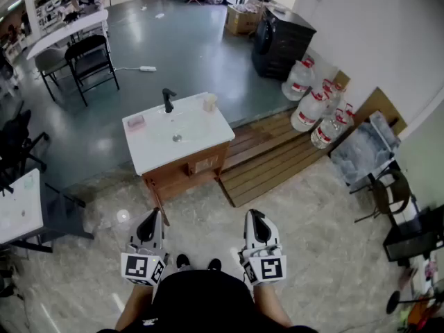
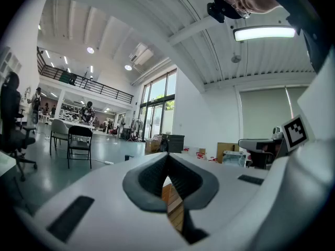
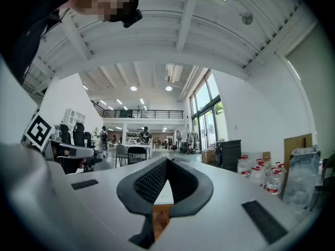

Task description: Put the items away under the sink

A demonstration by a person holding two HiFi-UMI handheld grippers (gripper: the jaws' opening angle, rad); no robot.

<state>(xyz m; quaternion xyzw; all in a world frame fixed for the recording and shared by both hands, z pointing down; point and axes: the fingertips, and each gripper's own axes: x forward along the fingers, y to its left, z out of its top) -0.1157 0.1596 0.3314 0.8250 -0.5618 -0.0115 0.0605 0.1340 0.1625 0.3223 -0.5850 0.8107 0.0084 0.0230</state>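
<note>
A white sink top [image 1: 151, 155] on a wooden cabinet [image 1: 189, 170] stands a few steps ahead in the head view. On it are a black faucet [image 1: 167, 100], a pink item [image 1: 136, 122] at the left rim and a pale cup [image 1: 209, 102] at the back right. The cabinet front looks closed. My left gripper [image 1: 150, 220] [image 2: 167, 156] and right gripper [image 1: 255, 219] [image 3: 166, 161] are held close to my body, well short of the cabinet. Both are shut, jaws meeting at the tips with nothing between them.
A wooden pallet [image 1: 277, 157] lies right of the cabinet, with several large water bottles [image 1: 316, 104] and a black cabinet [image 1: 281, 39] beyond. A clear plastic bin [image 1: 364, 148] sits at right. Black chairs [image 1: 90, 57] stand at back left, a white table [image 1: 17, 207] at left.
</note>
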